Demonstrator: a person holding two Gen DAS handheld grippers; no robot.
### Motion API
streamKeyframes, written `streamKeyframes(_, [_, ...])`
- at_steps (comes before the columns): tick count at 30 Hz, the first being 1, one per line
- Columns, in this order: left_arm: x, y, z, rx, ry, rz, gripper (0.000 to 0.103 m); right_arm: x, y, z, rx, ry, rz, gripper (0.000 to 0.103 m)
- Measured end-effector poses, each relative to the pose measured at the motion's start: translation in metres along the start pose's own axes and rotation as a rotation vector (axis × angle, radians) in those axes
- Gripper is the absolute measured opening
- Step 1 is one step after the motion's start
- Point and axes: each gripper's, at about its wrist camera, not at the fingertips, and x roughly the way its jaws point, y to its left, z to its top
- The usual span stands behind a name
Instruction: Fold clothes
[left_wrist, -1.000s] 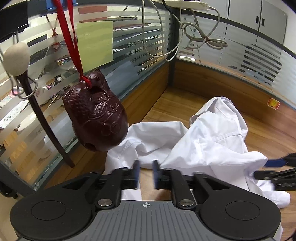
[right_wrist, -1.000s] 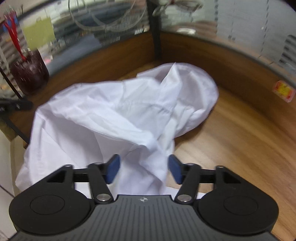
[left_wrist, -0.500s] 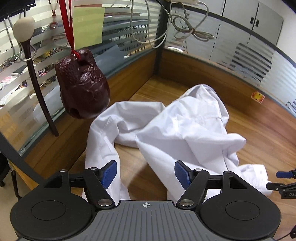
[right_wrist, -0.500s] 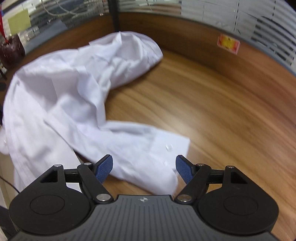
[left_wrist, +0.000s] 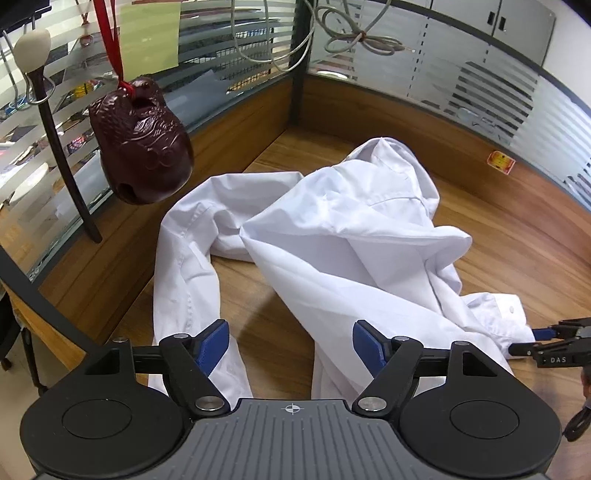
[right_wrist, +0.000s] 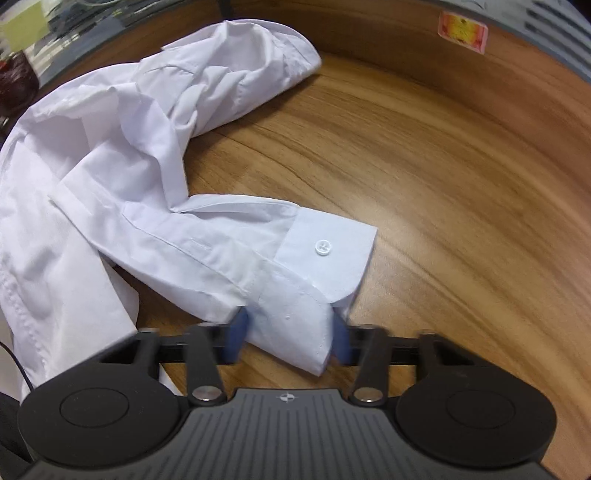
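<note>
White shirt (left_wrist: 351, 229) crumpled on desk (right_wrist: 443, 184), no folds visible. Left gripper (left_wrist: 290, 345) wide, empty. Right gripper (right_wrist: 288, 338) straddles cuff (right_wrist: 328, 247), not yet clamped.

White shirt (left_wrist: 343, 236) (buttoned cuff (right_wrist: 325, 247)) crumpled on desk (right_wrist: 461, 177).

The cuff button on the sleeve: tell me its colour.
White, matching the cuff; the button shows best in the right wrist view.

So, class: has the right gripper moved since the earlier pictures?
Yes. The right gripper has gone forward and down to the shirt cuff, which now sits between its fingers; the red sticker on the wooden wall has shifted upward in its view.
</note>
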Motion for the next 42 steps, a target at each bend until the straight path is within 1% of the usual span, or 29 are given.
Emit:
streamKeyframes(1, [0.001, -0.001, 0.000, -0.007, 0.008, 0.011, 0.076, -0.002, 0.000, 0.000, -0.012, -0.001, -0.011, 0.023])
streamKeyframes(2, [0.003, -0.002, 0.001, -0.014, 0.018, 0.020, 0.076, -0.004, 0.000, 0.000, -0.024, -0.003, -0.022, 0.010])
streamKeyframes(3, [0.004, -0.004, 0.001, -0.020, 0.024, 0.024, 0.076, -0.006, 0.000, 0.000, -0.036, -0.004, -0.033, 0.007])
streamKeyframes(5, [0.006, -0.008, 0.001, -0.032, 0.036, 0.031, 0.076, -0.013, -0.008, -0.003, -0.050, -0.011, -0.064, 0.006])
streamKeyframes(8, [0.007, -0.018, 0.001, -0.048, 0.036, 0.036, 0.076, -0.034, -0.039, -0.013, -0.018, -0.024, -0.118, 0.005])
streamKeyframes(11, [0.009, -0.030, 0.001, -0.068, 0.038, 0.037, 0.076, -0.059, -0.081, -0.028, 0.005, -0.030, -0.176, 0.005])
streamKeyframes(17, [0.006, -0.074, -0.005, -0.071, 0.025, 0.024, 0.076, -0.106, -0.157, -0.060, 0.021, -0.022, -0.290, 0.005])
streamKeyframes(22, [-0.001, -0.105, -0.019, -0.093, 0.001, 0.027, 0.076, -0.142, -0.220, -0.090, 0.067, -0.024, -0.409, 0.005])
streamKeyframes(28, [-0.003, -0.133, -0.039, -0.163, 0.028, 0.042, 0.076, -0.177, -0.293, -0.128, 0.156, -0.017, -0.569, 0.005])
streamKeyframes(33, [-0.004, -0.150, -0.054, -0.266, 0.043, 0.011, 0.076, -0.184, -0.341, -0.164, 0.241, 0.029, -0.681, 0.005])
streamKeyframes(35, [-0.005, -0.157, -0.060, -0.312, 0.047, -0.006, 0.076, -0.188, -0.354, -0.178, 0.268, 0.048, -0.708, 0.006])
streamKeyframes(37, [-0.005, -0.163, -0.058, -0.295, 0.045, -0.005, 0.076, -0.193, -0.368, -0.195, 0.299, 0.062, -0.729, 0.007])
streamKeyframes(41, [-0.007, -0.176, -0.053, -0.253, 0.040, -0.001, 0.076, -0.209, -0.374, -0.210, 0.371, 0.037, -0.683, 0.013])
streamKeyframes(42, [-0.007, -0.179, -0.052, -0.243, 0.038, 0.000, 0.076, -0.213, -0.371, -0.211, 0.381, 0.029, -0.667, 0.018])
